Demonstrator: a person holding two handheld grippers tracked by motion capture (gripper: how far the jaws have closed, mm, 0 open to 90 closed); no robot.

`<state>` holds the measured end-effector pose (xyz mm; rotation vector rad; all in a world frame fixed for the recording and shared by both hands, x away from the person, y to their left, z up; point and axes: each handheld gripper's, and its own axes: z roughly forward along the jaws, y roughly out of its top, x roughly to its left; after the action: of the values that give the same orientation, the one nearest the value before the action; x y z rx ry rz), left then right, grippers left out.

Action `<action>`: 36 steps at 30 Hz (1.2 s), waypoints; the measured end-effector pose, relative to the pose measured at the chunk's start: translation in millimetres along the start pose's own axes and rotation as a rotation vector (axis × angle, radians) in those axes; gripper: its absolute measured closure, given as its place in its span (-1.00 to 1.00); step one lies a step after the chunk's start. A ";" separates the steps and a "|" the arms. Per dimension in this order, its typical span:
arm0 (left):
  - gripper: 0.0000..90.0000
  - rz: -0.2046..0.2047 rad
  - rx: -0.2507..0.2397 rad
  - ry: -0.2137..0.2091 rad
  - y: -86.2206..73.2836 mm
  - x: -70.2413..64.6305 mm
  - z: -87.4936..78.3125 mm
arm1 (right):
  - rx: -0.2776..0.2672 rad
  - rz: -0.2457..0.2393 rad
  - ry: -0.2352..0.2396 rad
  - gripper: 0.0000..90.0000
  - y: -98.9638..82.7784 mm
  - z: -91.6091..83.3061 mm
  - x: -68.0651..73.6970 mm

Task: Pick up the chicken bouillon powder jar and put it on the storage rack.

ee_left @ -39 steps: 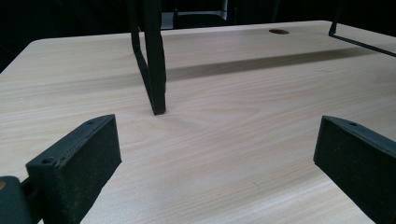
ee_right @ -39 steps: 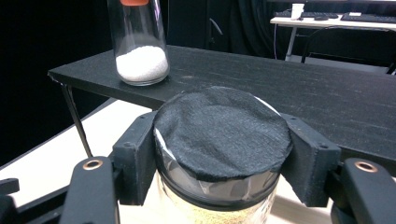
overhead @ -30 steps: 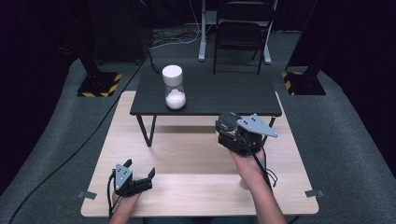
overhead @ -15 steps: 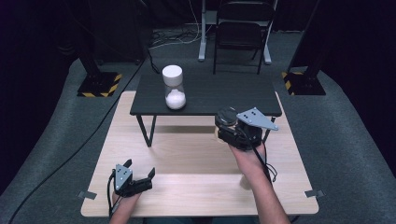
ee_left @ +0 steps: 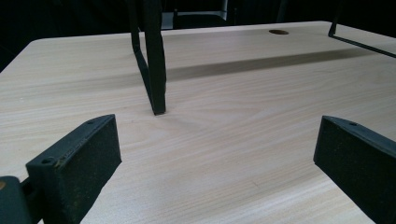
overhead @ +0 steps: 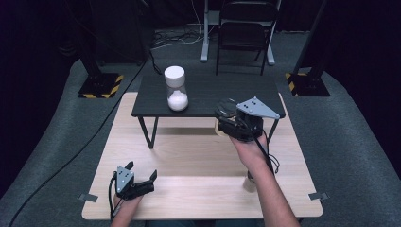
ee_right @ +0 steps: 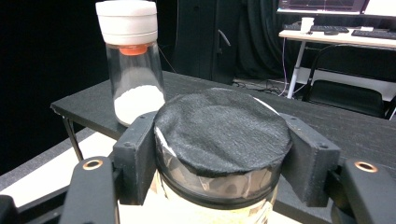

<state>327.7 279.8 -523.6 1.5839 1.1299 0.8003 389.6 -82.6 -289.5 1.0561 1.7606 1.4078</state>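
Right gripper (ee_right: 219,186) jaws clamped on black-lidded jar (ee_right: 219,135), jar upright, lid up, left gripper (overhead: 137,182) jaws open, empty

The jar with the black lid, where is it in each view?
High view: jar with the black lid, right of centre, in the right tool.
Left gripper view: not in it.
Right gripper view: jar, bottom centre, clamped between the jaws.
Shared landmark: the black side table.
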 end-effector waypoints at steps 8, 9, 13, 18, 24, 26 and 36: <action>-0.99 0.000 -0.002 0.001 -0.2 -0.2 -0.4 | -0.010 -0.008 0.011 -0.25 10.2 7.9 -0.7; -0.99 -0.003 -0.003 0.003 -0.2 0.1 -0.4 | -0.009 -0.011 0.013 -0.25 11.6 9.2 -0.9; -0.99 -0.022 -0.008 0.006 -0.1 1.9 -0.4 | -0.007 -0.008 0.008 -0.25 17.8 16.0 -3.6; -0.99 -0.013 -0.006 0.004 -0.2 1.3 -0.3 | -0.015 -0.006 0.008 -0.25 24.8 24.9 -6.6; -0.99 -0.017 -0.007 0.010 -0.2 1.5 -0.3 | -0.031 -0.019 0.011 -0.25 30.2 39.5 -9.0; -0.99 -0.004 0.000 0.011 -0.1 0.3 0.1 | -0.050 -0.026 0.012 -0.25 32.5 44.4 -9.9; -0.99 0.011 0.001 0.014 -0.3 -1.6 -0.1 | -0.034 -0.009 0.020 -0.25 38.0 73.3 -13.6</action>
<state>327.0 278.3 -523.8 1.5889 1.1326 0.8188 466.5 -56.9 -268.7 1.0180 1.7472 1.4420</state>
